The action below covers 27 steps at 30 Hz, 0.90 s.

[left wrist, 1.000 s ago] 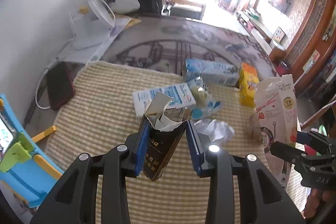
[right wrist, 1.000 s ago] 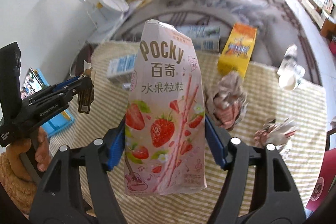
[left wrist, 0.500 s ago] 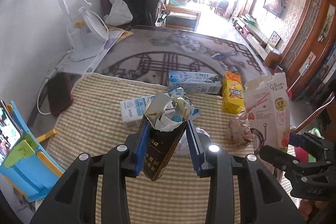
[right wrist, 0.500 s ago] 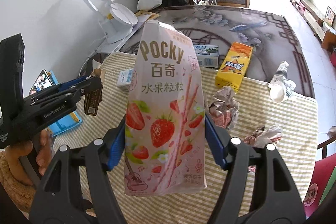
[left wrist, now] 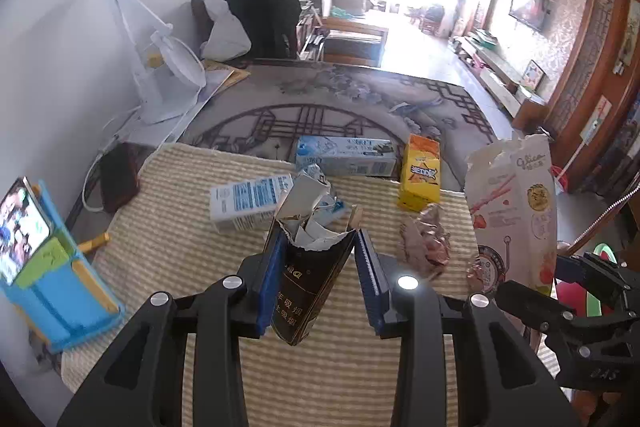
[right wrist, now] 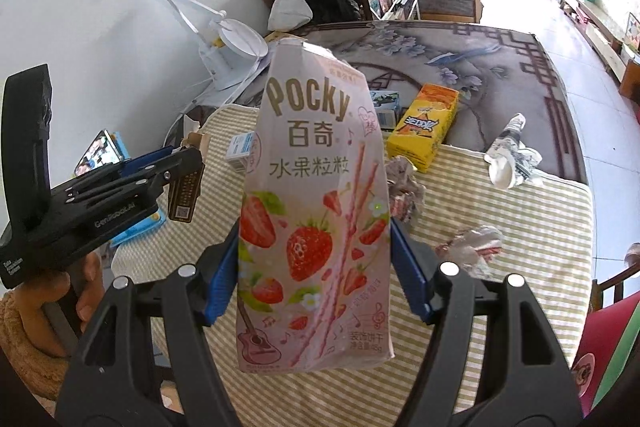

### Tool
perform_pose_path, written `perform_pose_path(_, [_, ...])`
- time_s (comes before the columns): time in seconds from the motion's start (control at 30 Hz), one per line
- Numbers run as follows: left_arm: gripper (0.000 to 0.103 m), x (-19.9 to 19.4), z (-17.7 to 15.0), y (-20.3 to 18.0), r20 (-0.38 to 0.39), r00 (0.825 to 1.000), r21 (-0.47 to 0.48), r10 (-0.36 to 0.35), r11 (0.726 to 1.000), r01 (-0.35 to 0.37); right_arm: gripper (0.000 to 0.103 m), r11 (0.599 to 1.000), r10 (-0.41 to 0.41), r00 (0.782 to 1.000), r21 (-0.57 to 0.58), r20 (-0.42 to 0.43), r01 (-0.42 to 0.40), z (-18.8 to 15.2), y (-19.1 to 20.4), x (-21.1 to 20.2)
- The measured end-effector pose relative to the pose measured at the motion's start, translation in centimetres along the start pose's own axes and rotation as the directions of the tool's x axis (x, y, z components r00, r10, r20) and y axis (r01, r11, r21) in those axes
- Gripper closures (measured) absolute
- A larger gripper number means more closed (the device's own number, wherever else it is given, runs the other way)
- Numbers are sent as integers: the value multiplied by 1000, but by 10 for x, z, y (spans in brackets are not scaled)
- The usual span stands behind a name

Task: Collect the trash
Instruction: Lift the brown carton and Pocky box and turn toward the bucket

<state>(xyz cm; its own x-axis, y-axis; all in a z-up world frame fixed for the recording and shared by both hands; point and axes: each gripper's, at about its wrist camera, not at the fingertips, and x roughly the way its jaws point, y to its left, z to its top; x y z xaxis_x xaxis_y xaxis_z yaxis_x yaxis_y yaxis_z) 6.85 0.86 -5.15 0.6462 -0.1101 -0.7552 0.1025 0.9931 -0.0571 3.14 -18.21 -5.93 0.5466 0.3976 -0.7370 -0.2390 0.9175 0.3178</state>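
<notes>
My left gripper [left wrist: 318, 247] is shut on a torn black cigarette pack [left wrist: 308, 287], held up over the striped mat [left wrist: 168, 243]. The same pack [right wrist: 185, 193] and left gripper [right wrist: 188, 163] show at the left of the right wrist view, with a hand below. My right gripper [right wrist: 316, 243] is shut on a pink Pocky box [right wrist: 316, 211], which stands upright at the right of the left wrist view as the Pocky box [left wrist: 512, 207]. Still on the mat lie a yellow carton [right wrist: 424, 143], a blue-white carton [left wrist: 248, 203], a long blue box [left wrist: 344, 157] and crumpled wrappers [right wrist: 404, 193].
A crushed white cup [right wrist: 508, 163] lies at the mat's far right edge, and a silvery wrapper [right wrist: 472, 249] nearer me. A blue phone stand [left wrist: 48, 283] sits at the left. A white fan [left wrist: 168, 79] and a patterned tabletop [left wrist: 340, 107] lie beyond the mat.
Both grippers have pulled back and risen from the mat with their items still held. The table litter now looks smaller and farther away.
</notes>
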Motion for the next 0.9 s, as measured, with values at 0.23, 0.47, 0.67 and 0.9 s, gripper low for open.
perform_pose_path(0.23, [70, -18, -21, -44, 4, 1000, -17, 28, 999, -28, 36, 999, 28, 1000, -22, -3, -28, -19, -32, -35])
perform_pose_path(0.47, [70, -32, -40, -86, 10, 999, -24, 38, 999, -38, 36, 998, 42, 999, -38, 4, -41, -33, -63, -65])
perform_pose_path(0.67, [70, -43, -46, -115, 21, 999, -11, 46, 999, -46, 36, 998, 52, 999, -38, 18, -51, -42, -82, -84])
perform_pose_path(0.9, [69, -42, -50, -135, 11, 999, -4, 53, 999, -53, 36, 998, 57, 998, -12, 24, -56, -50, -103, -95])
